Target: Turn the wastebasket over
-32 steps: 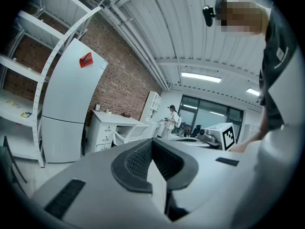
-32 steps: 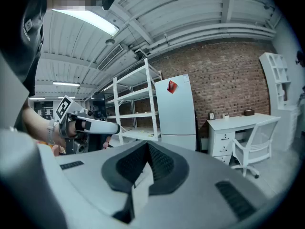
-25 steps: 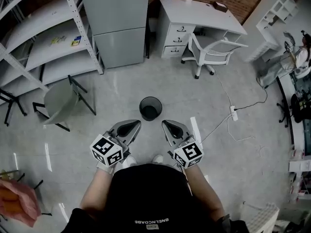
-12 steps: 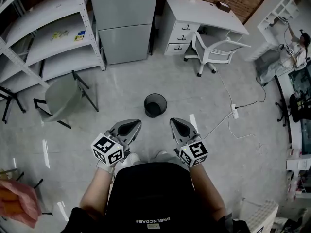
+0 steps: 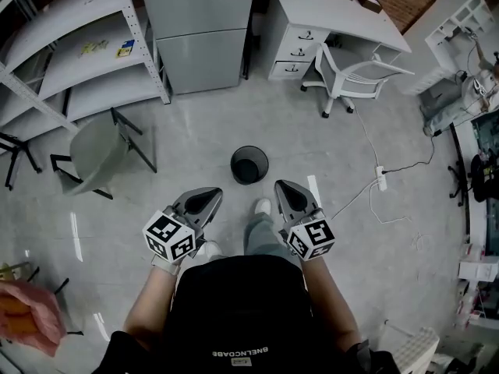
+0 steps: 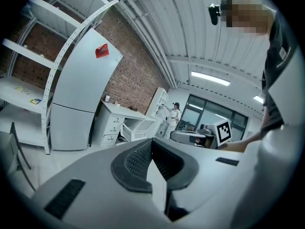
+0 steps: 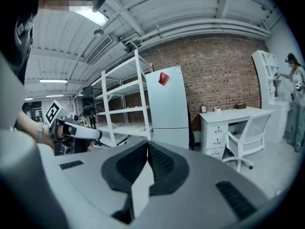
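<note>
A black mesh wastebasket [image 5: 249, 164] stands upright on the grey floor, mouth up, just ahead of the person's feet in the head view. My left gripper [image 5: 204, 199] is held low to its near left, jaws shut and empty. My right gripper [image 5: 284, 194] is to its near right, also shut with nothing in it. Both are short of the basket and apart from it. In the left gripper view my left gripper [image 6: 152, 149] shows its dark pads pressed together; in the right gripper view my right gripper [image 7: 147, 152] does too. Neither gripper view shows the basket.
A grey cabinet [image 5: 199, 29] and a white desk [image 5: 335, 18] with a white swivel chair [image 5: 355, 76] stand at the back. Metal shelving [image 5: 70, 61] and a grey chair [image 5: 97, 156] are on the left. A power strip with cable [image 5: 380, 179] lies to the right.
The person has stepped forward, one foot now near the basket. Both grippers have come closer to the wastebasket and a little lower. Jaws stayed shut.
</note>
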The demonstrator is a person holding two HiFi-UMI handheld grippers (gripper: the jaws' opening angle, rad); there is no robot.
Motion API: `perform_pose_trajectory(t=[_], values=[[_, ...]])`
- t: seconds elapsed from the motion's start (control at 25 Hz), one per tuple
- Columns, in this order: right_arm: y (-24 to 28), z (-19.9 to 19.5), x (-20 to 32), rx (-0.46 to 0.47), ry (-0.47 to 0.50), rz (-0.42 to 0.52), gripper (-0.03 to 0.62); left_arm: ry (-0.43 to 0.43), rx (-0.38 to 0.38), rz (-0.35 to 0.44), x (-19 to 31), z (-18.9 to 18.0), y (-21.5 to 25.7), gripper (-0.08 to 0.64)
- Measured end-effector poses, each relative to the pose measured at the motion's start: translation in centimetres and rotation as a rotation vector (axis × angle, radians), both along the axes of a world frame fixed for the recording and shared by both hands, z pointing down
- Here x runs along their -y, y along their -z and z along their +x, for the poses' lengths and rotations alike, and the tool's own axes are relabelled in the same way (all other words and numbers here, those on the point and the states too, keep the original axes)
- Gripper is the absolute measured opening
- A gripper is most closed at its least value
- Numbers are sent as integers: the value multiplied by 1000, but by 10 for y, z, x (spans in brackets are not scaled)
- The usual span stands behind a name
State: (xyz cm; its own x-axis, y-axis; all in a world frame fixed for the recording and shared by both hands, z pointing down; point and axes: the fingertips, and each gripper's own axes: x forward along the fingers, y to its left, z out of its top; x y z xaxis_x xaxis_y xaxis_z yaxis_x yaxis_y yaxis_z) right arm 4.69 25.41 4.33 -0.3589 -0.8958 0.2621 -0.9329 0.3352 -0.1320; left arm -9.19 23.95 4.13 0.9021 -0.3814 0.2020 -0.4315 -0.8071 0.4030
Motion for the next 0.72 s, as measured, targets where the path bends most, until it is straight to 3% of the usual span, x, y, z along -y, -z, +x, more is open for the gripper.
perform_pose_trajectory(t=[0.44, 0.72], values=[[-21, 112, 100, 84, 105, -48, 11, 146, 95, -3, 95, 96, -1, 14], [-41, 139, 149, 106, 209, -111, 12, 259, 141, -39, 133, 123, -14, 14]])
